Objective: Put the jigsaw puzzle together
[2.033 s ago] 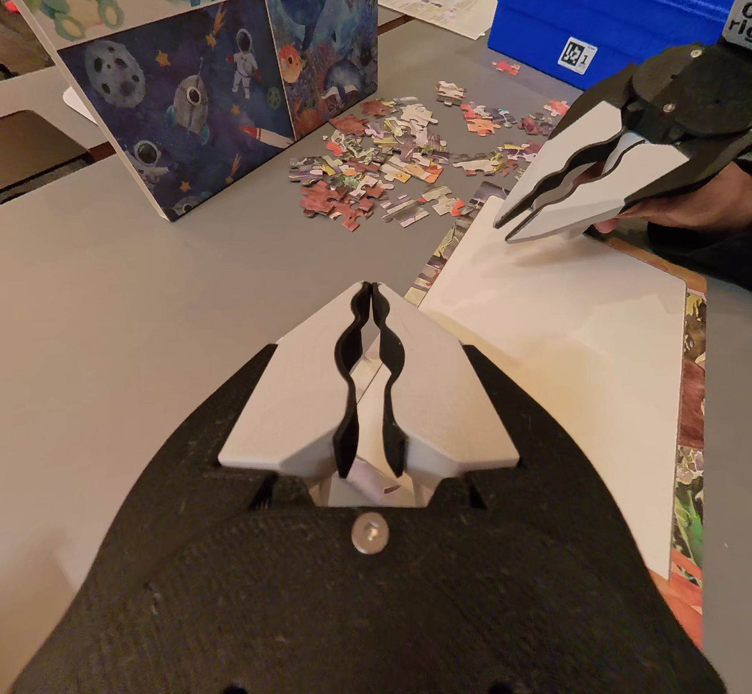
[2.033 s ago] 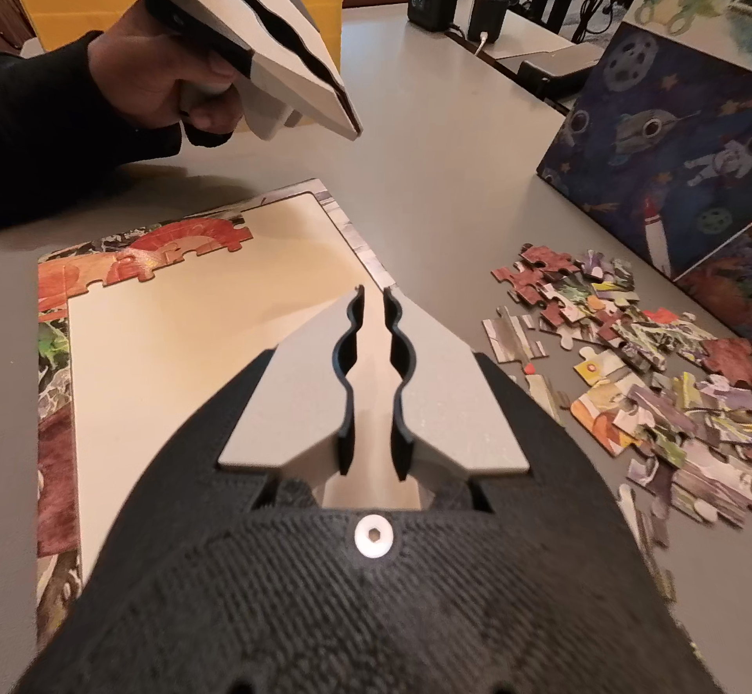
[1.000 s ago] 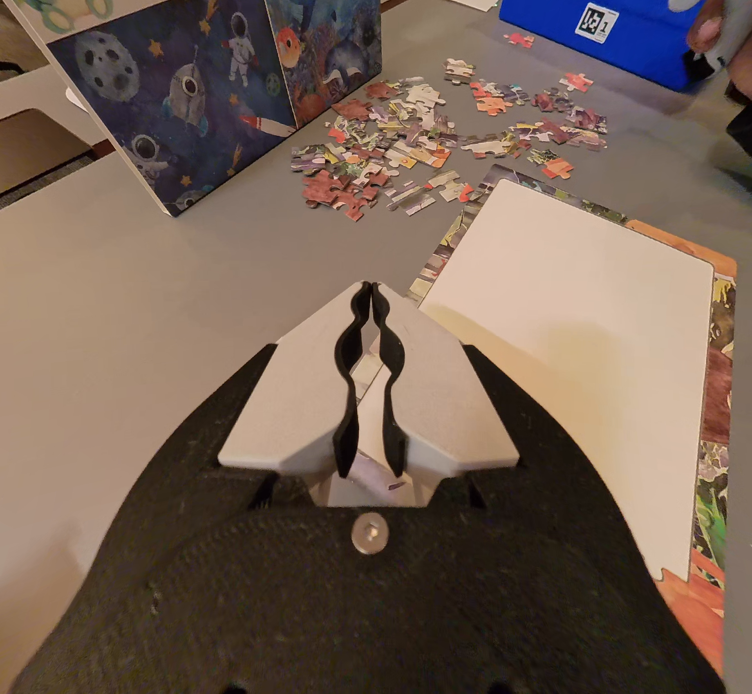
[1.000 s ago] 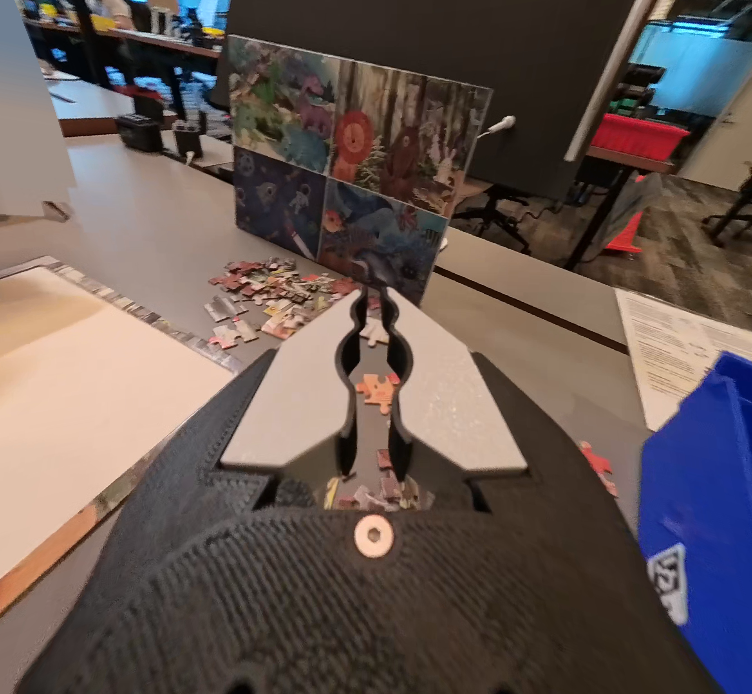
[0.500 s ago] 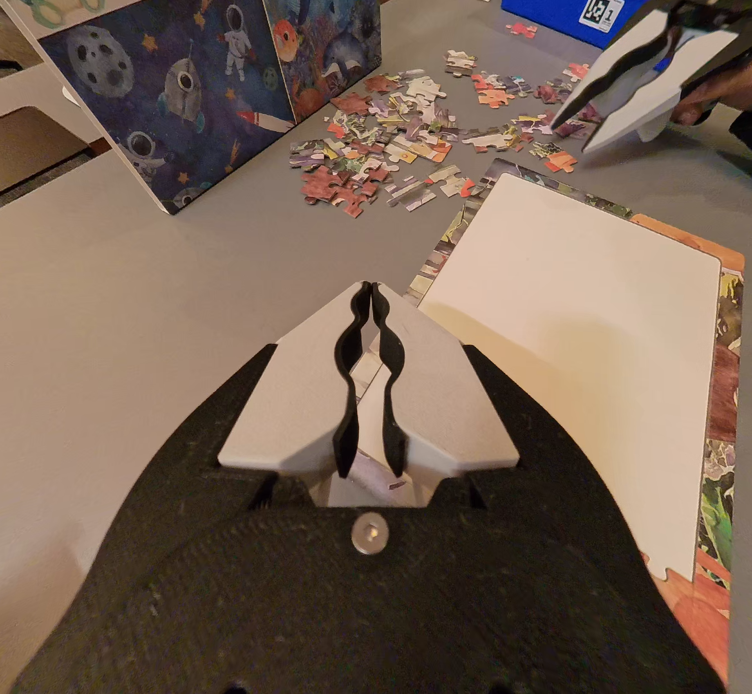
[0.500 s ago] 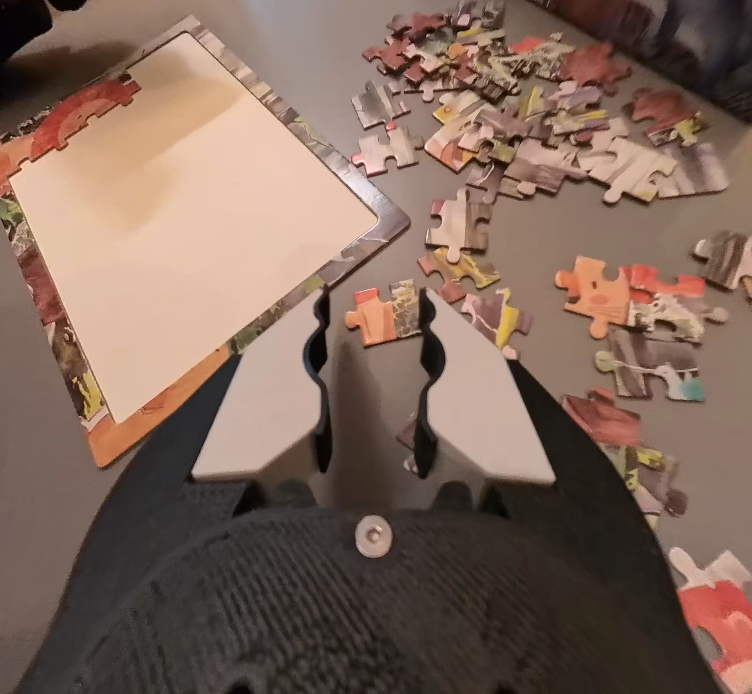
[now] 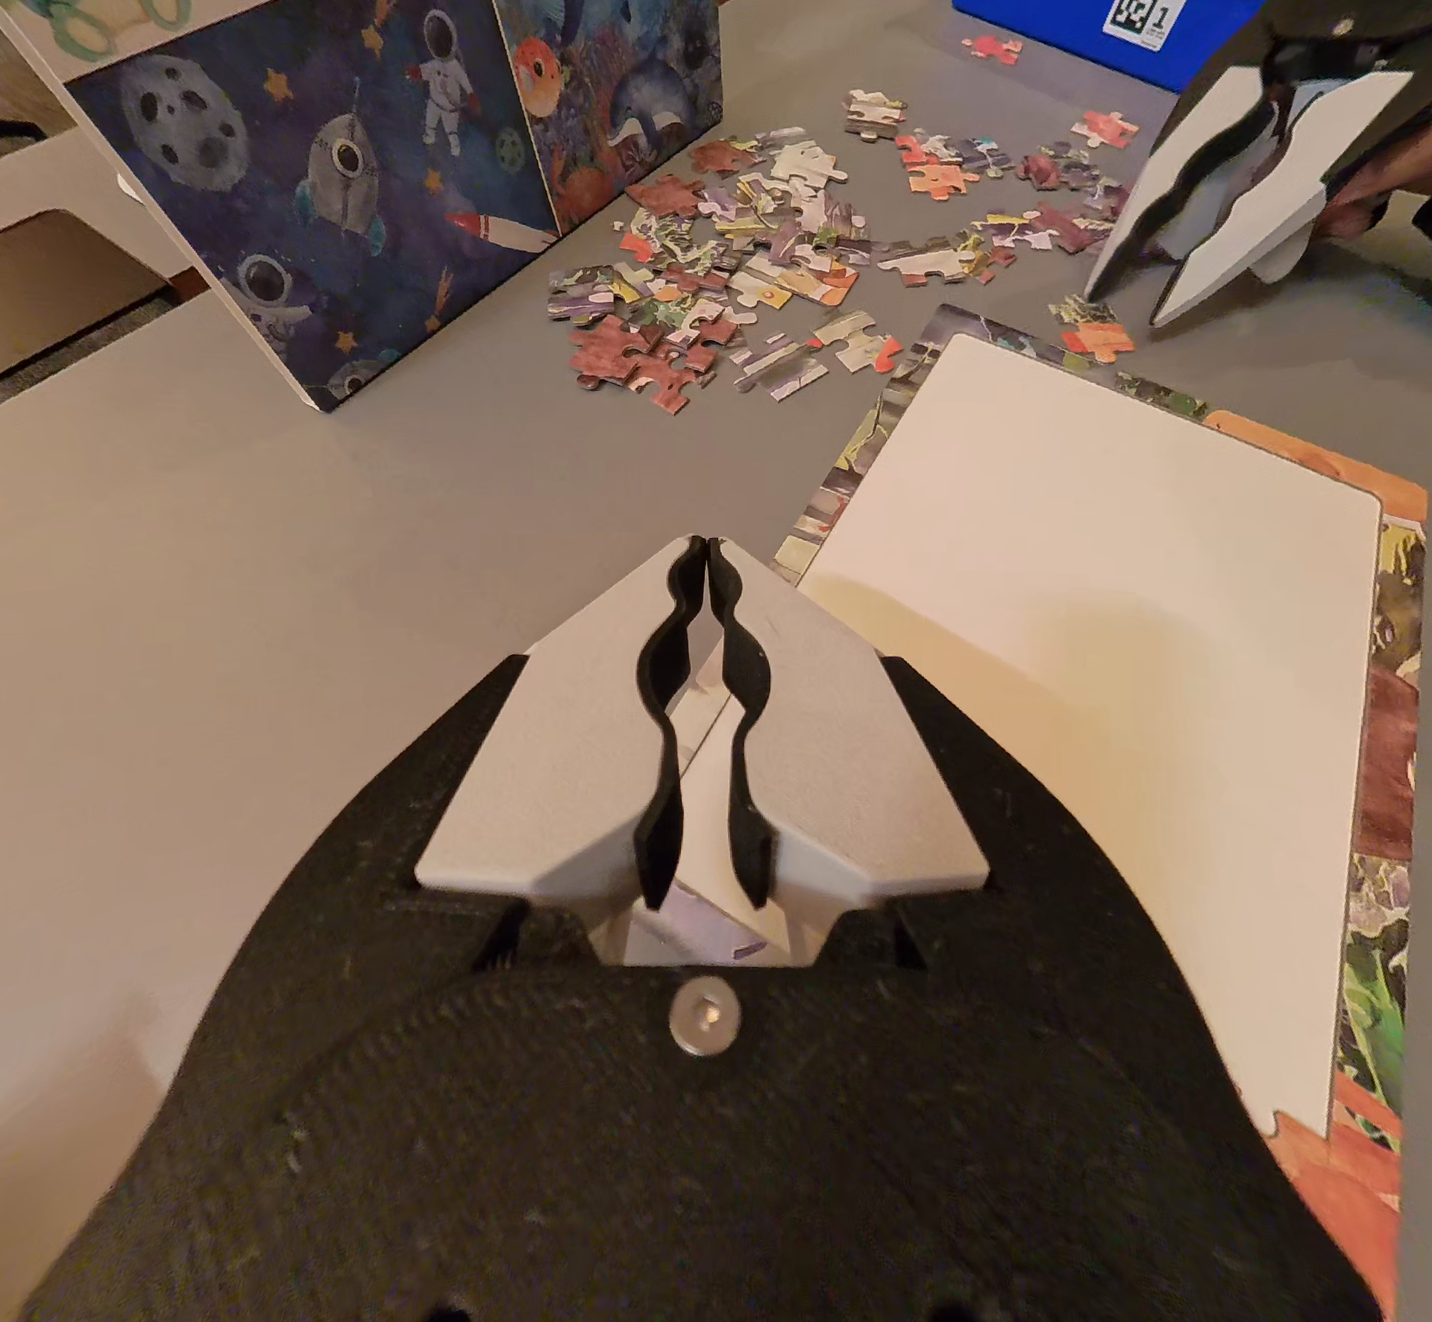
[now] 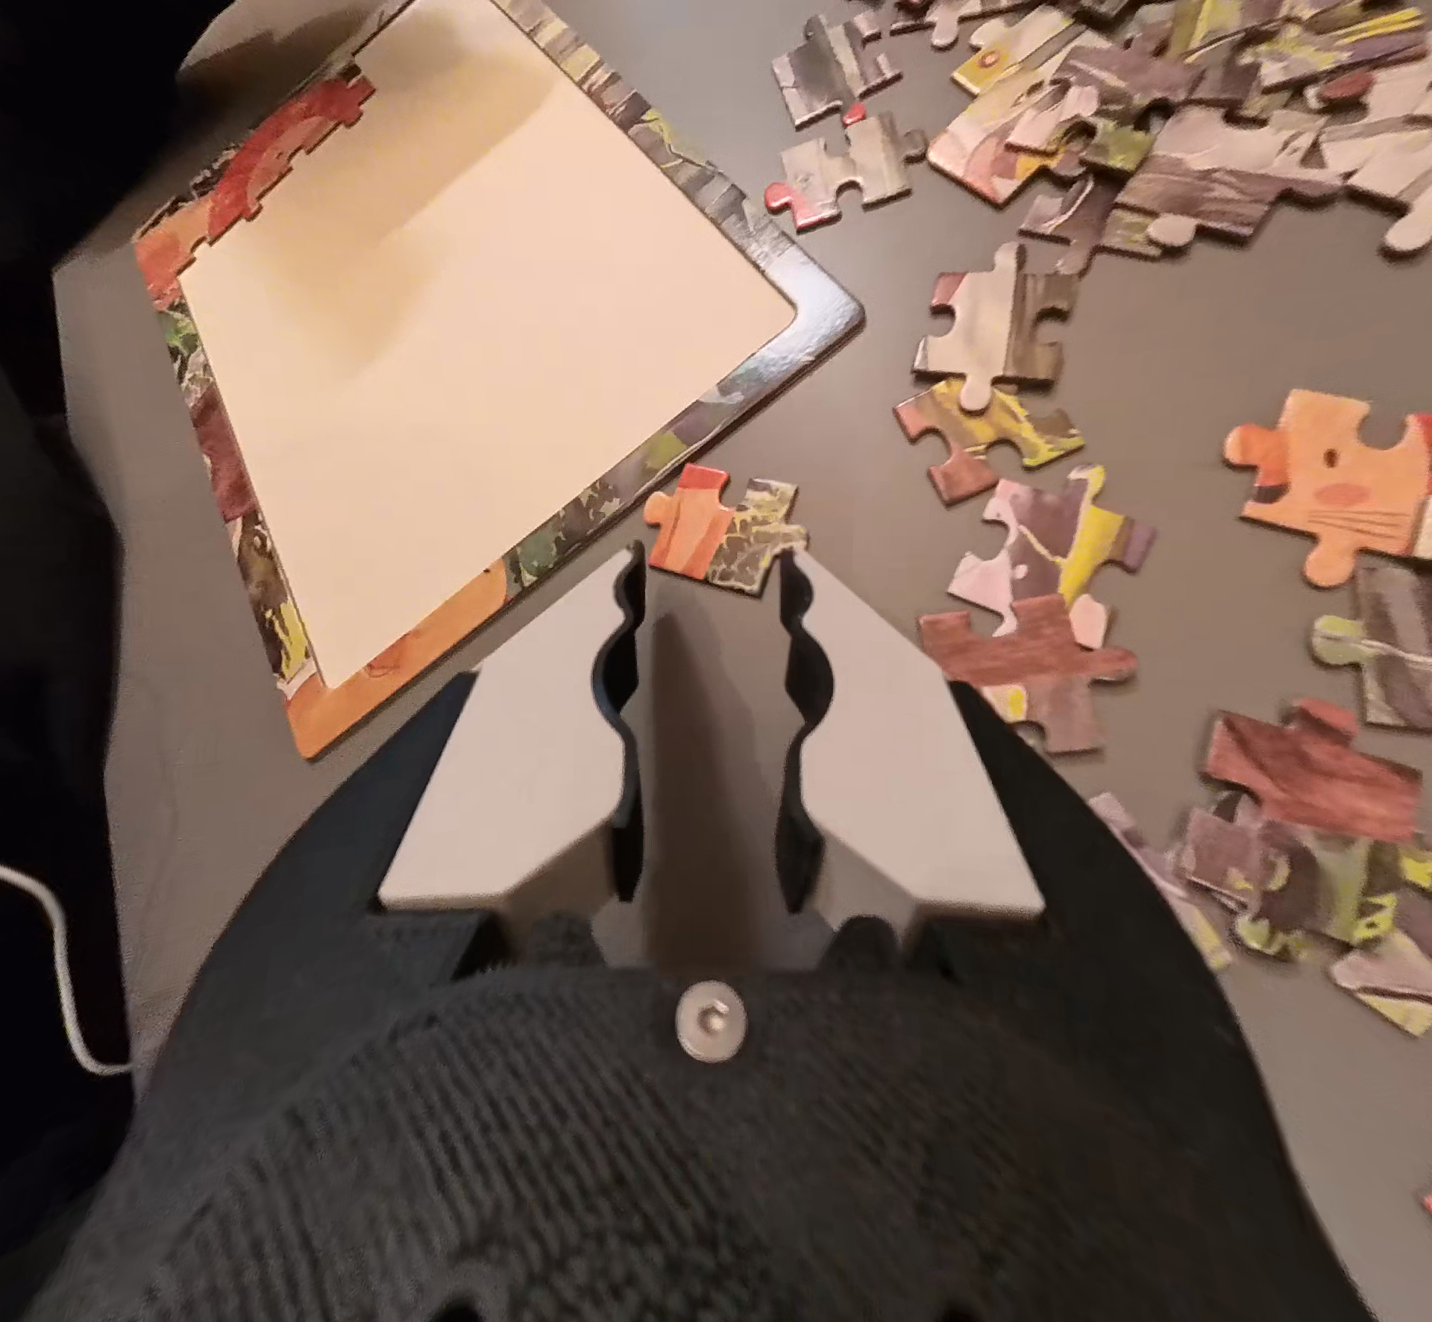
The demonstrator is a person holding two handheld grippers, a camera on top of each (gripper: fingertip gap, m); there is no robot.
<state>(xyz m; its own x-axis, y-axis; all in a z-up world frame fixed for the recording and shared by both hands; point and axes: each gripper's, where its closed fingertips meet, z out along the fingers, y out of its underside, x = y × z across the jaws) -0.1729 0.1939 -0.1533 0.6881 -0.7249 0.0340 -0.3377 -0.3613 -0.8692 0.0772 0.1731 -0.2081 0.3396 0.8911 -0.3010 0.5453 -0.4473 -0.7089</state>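
So an orange-and-green puzzle piece [image 8: 724, 529] is seen lying on the bench [image 8: 930, 1052] just beside the puzzle frame [image 8: 821, 324], framed by the spread right hand-held gripper [image 8: 709, 556]. The left hand-held gripper [image 7: 707, 544] is kept pressed together, empty, near the frame's other side.

clear: tray [image 8: 480, 293] centre | blocked: loose pieces [image 8: 1162, 122] right

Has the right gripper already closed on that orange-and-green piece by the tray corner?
No: the right gripper is open, and the piece lies flat just beyond its fingertips.
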